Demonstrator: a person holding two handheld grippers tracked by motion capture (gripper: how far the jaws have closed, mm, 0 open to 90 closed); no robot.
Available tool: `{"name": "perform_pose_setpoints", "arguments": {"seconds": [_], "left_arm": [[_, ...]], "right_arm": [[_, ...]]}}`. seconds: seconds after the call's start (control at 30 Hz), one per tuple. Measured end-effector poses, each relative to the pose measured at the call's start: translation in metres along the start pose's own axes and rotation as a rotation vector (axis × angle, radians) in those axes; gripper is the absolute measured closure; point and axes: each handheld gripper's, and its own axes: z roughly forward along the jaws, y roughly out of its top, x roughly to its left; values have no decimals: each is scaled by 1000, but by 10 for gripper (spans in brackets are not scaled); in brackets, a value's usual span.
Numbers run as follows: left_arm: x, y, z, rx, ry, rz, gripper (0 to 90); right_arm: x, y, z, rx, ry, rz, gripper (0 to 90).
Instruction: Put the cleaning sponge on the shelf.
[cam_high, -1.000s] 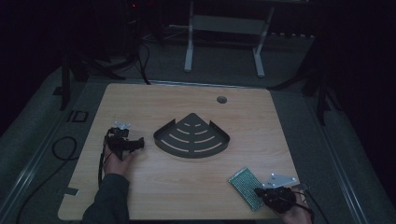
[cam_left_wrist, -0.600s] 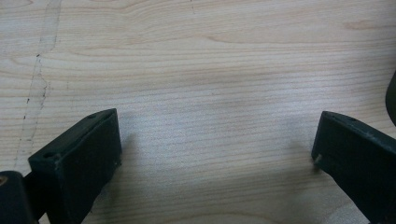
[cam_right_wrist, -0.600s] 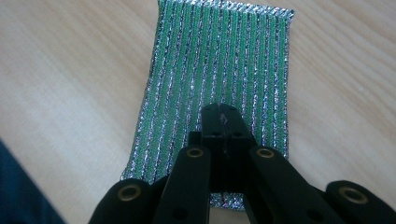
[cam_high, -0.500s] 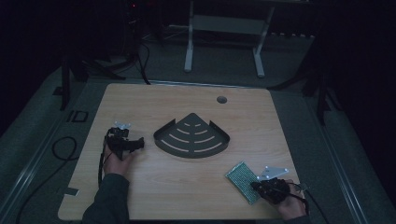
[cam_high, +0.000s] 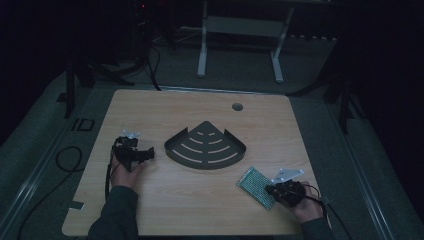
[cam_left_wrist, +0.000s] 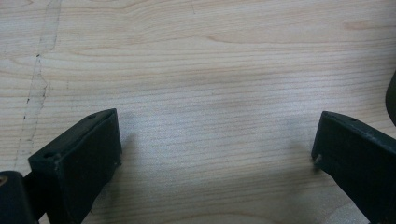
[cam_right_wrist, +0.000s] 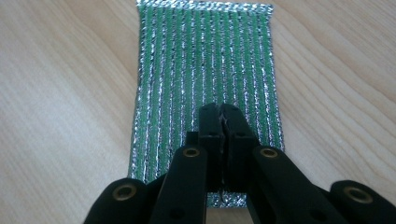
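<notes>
A green scouring pad (cam_high: 254, 184) with silver threads lies on the wooden table (cam_high: 200, 210) at the front right. My right gripper (cam_high: 270, 190) sits over its near half, and in the right gripper view the pad (cam_right_wrist: 205, 56) spreads out beneath the black jaws. The right gripper (cam_right_wrist: 219, 111) is pinched together on the pad's surface; its jaws have just eased apart by a hair but still meet. My left gripper (cam_high: 148, 154) rests at the table's left, pointing right. In the left gripper view it (cam_left_wrist: 215, 154) stands wide open over bare wood.
A black quarter-round slotted corner tray (cam_high: 205, 147) lies at the table's centre, between the two hands. A round cable hole (cam_high: 237, 106) sits near the far edge. A white metal frame (cam_high: 240, 30) stands on the floor behind the table.
My right hand has slid left along the front of the table, and the green pad has moved left with it. The left hand has stayed put.
</notes>
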Motion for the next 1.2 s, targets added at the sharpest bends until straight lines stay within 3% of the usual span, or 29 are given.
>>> {"name": "perform_pose_setpoints", "arguments": {"seconds": [0.37, 0.47, 0.7, 0.9, 1.2], "left_arm": [[0, 0, 0, 0, 0, 0, 17], [0, 0, 0, 0, 0, 0, 17], [0, 0, 0, 0, 0, 0, 17], [0, 0, 0, 0, 0, 0, 17], [0, 0, 0, 0, 0, 0, 17]], "right_arm": [[0, 10, 2, -19, 28, 17, 863], [-8, 21, -6, -47, 3, 42, 832], [-16, 41, -9, -5, -48, 23, 755], [-25, 52, -5, 41, -28, 40, 709], [-33, 61, 6, 108, 4, 56, 730]]}}
